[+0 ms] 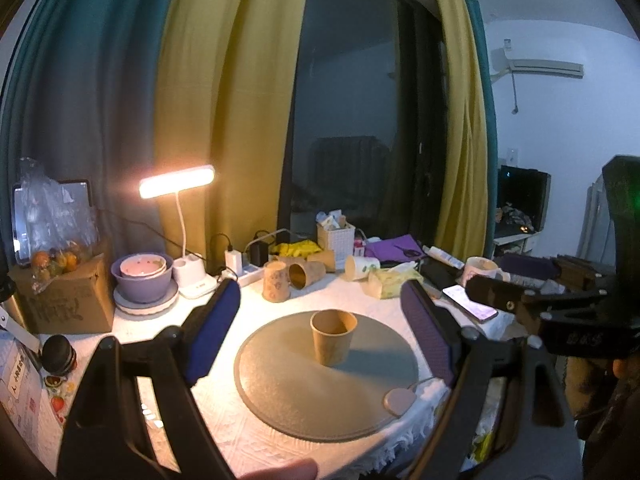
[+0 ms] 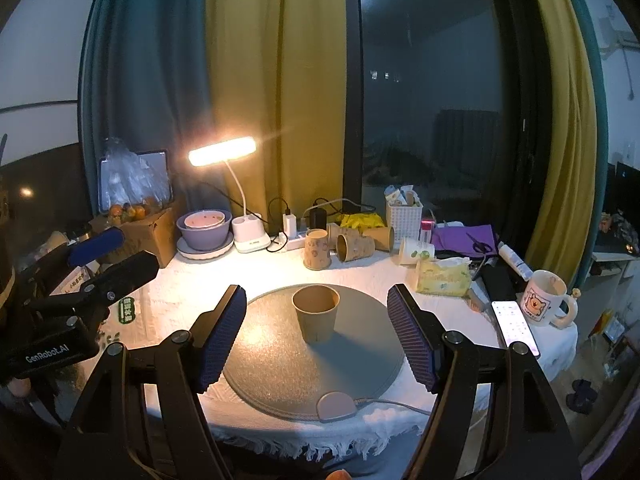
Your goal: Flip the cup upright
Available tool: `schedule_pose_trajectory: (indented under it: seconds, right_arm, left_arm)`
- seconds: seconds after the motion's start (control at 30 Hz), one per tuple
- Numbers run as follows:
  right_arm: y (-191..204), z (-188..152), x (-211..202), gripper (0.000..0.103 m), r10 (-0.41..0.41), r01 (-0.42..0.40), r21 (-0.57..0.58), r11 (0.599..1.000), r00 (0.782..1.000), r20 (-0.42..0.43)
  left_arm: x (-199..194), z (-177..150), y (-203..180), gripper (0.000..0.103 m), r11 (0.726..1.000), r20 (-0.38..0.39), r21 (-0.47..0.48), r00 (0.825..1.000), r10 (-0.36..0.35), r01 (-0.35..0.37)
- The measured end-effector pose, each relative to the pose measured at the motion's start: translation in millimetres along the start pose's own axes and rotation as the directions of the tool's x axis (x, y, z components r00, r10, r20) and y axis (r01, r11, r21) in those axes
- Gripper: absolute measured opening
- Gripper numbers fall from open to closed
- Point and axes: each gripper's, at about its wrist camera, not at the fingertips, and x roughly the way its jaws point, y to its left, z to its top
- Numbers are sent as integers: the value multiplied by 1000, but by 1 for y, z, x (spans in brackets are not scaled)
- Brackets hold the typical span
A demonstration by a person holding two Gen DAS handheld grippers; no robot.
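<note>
A brown paper cup [image 1: 333, 336] stands upright, mouth up, in the middle of a round grey mat [image 1: 280, 392]. It shows the same way in the right wrist view [image 2: 316, 318] on the mat [image 2: 272, 360]. My left gripper [image 1: 326, 328] is open and empty, its blue pads wide apart, held back from the cup on the near side. My right gripper [image 2: 318, 336] is open and empty too, also short of the cup. Each gripper shows in the other's view, the right one [image 1: 516, 300] and the left one [image 2: 108, 256], both off the mat.
Behind the mat lie and stand several paper cups [image 2: 352, 246], a lit desk lamp [image 2: 222, 152], stacked bowls [image 2: 204, 228], a cardboard box [image 2: 136, 232] and a power strip. A tissue pack [image 2: 442, 278], phone [image 2: 516, 326] and mug [image 2: 546, 298] sit right. The table's fringed edge is near.
</note>
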Motion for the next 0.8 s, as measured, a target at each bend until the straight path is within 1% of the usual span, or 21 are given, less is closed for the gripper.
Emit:
schedule_pose_trajectory:
  seconds: [0.23,0.8]
  right_arm:
    - [-2,1,-1,76,-1,1,0,1000,1000,1]
    - [-1,1,-1,76,-3,3,1,1000,1000,-1]
  left_arm:
    - [-2,2,0,83,1000,14,6,1000,13,-13]
    - [1,4,-1,83,1000,4,7,1000,-1,1]
